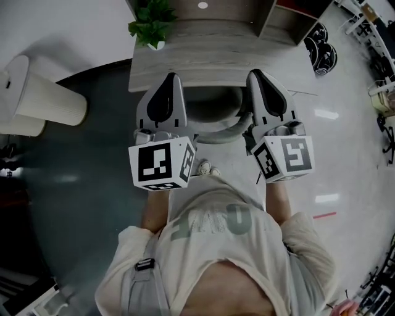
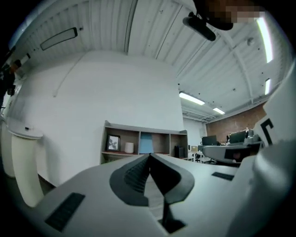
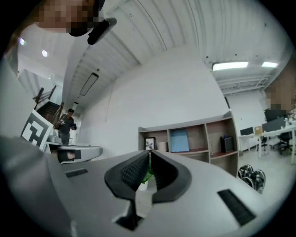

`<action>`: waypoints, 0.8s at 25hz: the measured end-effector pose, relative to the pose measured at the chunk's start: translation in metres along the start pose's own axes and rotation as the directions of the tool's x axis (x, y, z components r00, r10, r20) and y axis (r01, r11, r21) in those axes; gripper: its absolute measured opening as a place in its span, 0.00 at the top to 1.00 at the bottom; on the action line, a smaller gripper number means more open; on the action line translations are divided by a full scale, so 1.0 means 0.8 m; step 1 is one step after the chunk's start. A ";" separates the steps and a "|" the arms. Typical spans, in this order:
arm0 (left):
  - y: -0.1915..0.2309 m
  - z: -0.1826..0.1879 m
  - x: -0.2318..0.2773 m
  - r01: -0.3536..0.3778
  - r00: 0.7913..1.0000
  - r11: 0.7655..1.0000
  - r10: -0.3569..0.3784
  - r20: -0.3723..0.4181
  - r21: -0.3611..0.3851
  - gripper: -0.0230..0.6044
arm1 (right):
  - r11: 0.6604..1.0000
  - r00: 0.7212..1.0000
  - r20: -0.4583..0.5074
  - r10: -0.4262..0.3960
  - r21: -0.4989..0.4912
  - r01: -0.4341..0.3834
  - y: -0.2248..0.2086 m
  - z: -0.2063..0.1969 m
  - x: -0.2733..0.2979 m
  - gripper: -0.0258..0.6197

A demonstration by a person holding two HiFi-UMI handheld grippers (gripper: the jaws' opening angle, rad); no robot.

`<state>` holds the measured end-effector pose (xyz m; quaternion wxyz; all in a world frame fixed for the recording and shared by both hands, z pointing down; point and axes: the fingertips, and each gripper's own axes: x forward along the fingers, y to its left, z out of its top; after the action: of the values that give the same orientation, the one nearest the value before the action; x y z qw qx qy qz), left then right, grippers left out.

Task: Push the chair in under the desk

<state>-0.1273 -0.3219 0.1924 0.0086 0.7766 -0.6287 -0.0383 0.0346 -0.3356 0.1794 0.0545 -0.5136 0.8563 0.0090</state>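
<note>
The grey chair (image 1: 217, 131) stands tucked against the wood-grain desk (image 1: 203, 62), its curved back showing just below the desk's front edge. Both grippers are held up side by side over the chair and point at the desk. My left gripper (image 1: 172, 76) is shut with nothing between its dark pads; in its own view the tips (image 2: 149, 156) meet in front of a shelf unit (image 2: 144, 142). My right gripper (image 1: 253, 73) is shut and empty too, and its closed tips (image 3: 150, 152) point toward the same shelf unit (image 3: 189, 139).
A potted plant (image 1: 152, 22) sits on the desk's left end, and the shelf unit (image 1: 281, 18) rises at the back. A white cylindrical object (image 1: 46, 99) stands to the left on a dark round rug (image 1: 86, 166). Black round things (image 1: 321, 52) lie on the floor right of the desk. A person (image 3: 67, 123) stands far off.
</note>
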 end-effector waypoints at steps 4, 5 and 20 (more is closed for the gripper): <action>0.004 -0.006 -0.014 -0.056 0.998 0.998 0.056 0.024 -0.019 0.94 | 0.996 0.996 0.001 -0.088 -0.008 0.088 -0.007 -0.016 -0.018 0.93; 0.003 -0.008 -0.016 -0.060 0.998 0.998 0.061 0.025 -0.023 0.94 | 0.996 0.996 -0.001 -0.095 -0.002 0.095 -0.008 -0.020 -0.021 0.93; 0.002 -0.011 -0.025 -0.080 0.997 0.997 0.079 0.016 0.002 0.94 | 0.995 0.996 -0.014 -0.092 -0.041 0.092 -0.006 -0.024 -0.032 0.93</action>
<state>-0.1325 -0.3034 0.2025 0.0042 0.7507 -0.6592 -0.0432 0.0494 -0.3167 0.2013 0.0375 -0.5535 0.8318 0.0196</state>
